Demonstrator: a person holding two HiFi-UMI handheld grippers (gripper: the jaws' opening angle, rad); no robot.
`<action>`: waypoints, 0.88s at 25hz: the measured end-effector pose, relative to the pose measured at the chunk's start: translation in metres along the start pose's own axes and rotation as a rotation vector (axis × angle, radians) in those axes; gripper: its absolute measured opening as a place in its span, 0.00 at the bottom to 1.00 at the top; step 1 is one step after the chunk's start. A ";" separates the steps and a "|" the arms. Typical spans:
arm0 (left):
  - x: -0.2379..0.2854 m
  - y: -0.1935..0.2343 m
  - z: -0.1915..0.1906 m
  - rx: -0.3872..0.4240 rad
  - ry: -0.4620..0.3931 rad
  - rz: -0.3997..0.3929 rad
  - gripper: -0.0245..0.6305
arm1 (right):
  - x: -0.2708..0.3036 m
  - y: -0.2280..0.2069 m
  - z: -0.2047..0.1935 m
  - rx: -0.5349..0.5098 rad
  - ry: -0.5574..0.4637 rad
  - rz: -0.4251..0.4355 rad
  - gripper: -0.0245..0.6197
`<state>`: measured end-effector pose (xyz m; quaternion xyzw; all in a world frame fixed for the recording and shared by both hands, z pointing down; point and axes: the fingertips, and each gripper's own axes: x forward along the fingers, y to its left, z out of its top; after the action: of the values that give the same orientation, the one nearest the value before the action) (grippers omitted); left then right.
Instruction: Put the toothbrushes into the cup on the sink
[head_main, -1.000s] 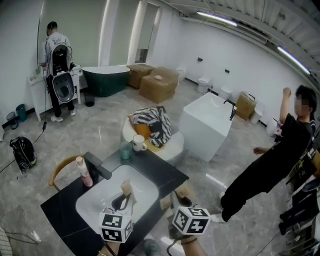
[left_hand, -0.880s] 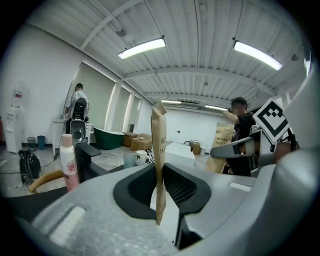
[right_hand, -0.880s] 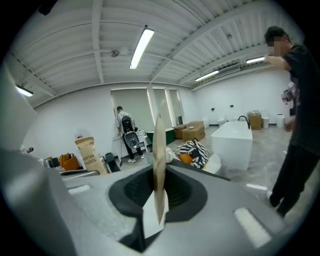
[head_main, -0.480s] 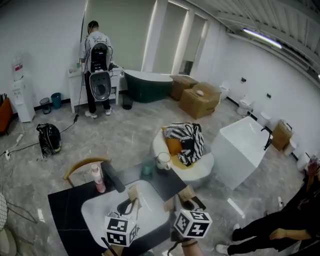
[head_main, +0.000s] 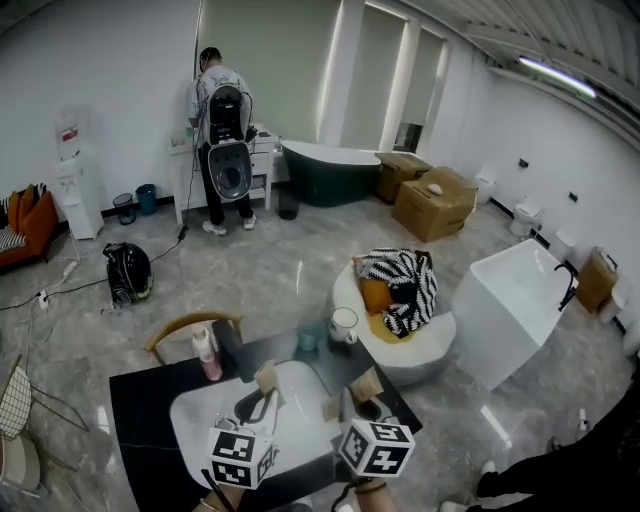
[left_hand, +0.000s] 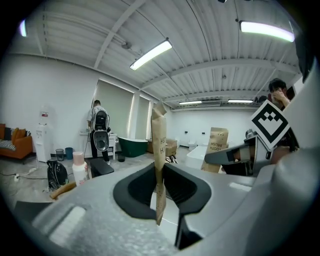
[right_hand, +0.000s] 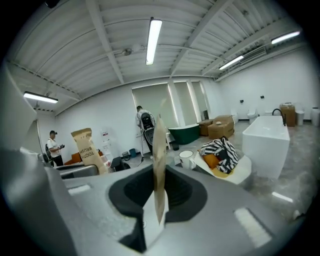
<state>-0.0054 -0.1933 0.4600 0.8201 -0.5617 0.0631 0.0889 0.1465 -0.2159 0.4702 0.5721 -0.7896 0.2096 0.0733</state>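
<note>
Two flat, stiff kraft-paper toothbrush packets were clamped edge-on: the left packet (left_hand: 159, 145) in the left gripper (left_hand: 160, 186), the right packet (right_hand: 160, 150) in the right gripper (right_hand: 159, 189), w/ both grips unchanged over the last sec. Head & grippers had swung round, so the glossy white cup (head_main: 344, 323), at the far edge of the black counter (head_main: 135, 405) nr its right corner, beside a teal tumbler (head_main: 308, 336), lay ahead betw. the packets. Prob. approach phase, w/ nothing in the cup yet; the rounded white basin (head_main: 300, 400) looked smooth, glazed.
</note>
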 end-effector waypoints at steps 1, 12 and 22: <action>0.000 0.001 -0.001 0.001 0.002 0.008 0.12 | 0.000 0.001 -0.001 -0.010 0.006 0.005 0.11; 0.002 -0.004 0.001 0.000 -0.013 0.016 0.12 | -0.007 -0.012 -0.004 -0.033 0.029 -0.015 0.11; 0.024 -0.001 0.006 -0.010 -0.014 0.029 0.12 | 0.014 -0.023 0.015 -0.072 0.022 -0.003 0.11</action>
<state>0.0039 -0.2165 0.4593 0.8118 -0.5745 0.0559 0.0883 0.1650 -0.2402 0.4676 0.5677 -0.7950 0.1872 0.1029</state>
